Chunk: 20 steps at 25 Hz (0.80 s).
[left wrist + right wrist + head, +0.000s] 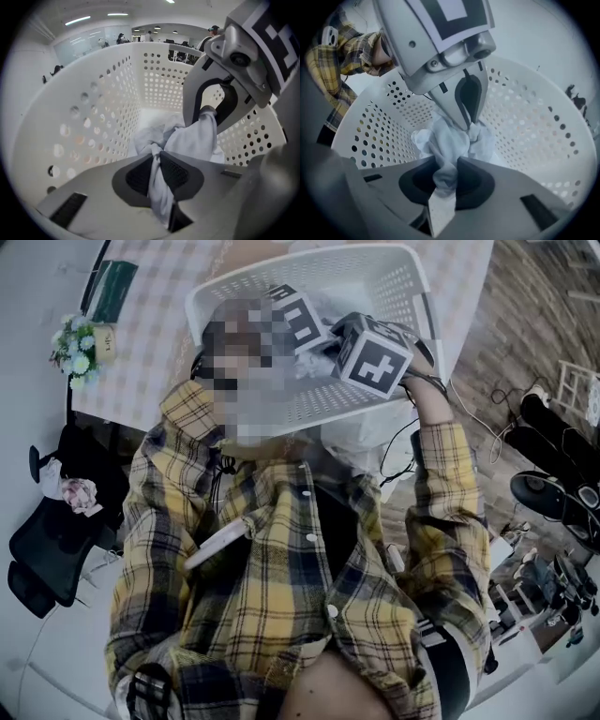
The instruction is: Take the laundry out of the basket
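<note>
A white perforated laundry basket (398, 282) stands on the table, and both grippers reach down into it. One crumpled white cloth (194, 140) lies inside, held at two places. My left gripper (157, 161) is shut on a bunched fold of it. My right gripper (445, 171) is shut on another fold of the white cloth (452, 140). In the head view only the two marker cubes show, the left one (298, 320) beside the right one (375, 354), close together. The basket wall (529, 126) surrounds both. Each gripper view shows the other gripper pinching the cloth just ahead.
The basket rests on a checkered tablecloth (159, 334). A small pot of flowers (80, 345) and a dark green book (112, 287) sit at the table's left. A black chair (52, 540) stands to the left, and shoes and cables (553, 456) lie on the floor at right.
</note>
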Each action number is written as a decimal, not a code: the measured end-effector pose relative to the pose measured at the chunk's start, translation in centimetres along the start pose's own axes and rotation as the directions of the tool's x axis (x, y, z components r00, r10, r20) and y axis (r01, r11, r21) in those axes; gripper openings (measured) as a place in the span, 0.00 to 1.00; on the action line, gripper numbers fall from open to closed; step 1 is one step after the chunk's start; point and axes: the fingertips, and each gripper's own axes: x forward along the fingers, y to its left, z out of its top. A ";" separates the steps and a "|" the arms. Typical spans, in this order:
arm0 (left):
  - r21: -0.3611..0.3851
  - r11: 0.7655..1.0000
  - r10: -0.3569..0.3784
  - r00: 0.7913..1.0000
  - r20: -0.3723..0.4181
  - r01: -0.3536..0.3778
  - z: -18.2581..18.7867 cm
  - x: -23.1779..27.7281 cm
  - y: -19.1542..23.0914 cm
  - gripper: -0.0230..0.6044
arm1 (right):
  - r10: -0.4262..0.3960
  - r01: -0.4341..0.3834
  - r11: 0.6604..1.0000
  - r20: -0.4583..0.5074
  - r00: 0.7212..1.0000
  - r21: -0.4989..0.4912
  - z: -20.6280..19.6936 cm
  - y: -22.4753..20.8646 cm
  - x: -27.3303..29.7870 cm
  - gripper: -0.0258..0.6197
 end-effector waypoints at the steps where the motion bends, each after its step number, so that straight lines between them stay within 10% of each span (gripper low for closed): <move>1: -0.004 1.000 0.009 1.000 0.013 -0.009 0.3 -0.6 0.0 0.16 | -0.017 0.017 1.000 0.008 1.000 0.003 0.1 -0.1 -0.8 0.20; 20: 0.048 0.983 0.159 0.953 0.256 -0.177 4.3 -14.4 -4.6 0.16 | -0.330 0.292 0.937 0.218 0.918 0.191 2.0 3.2 -13.7 0.19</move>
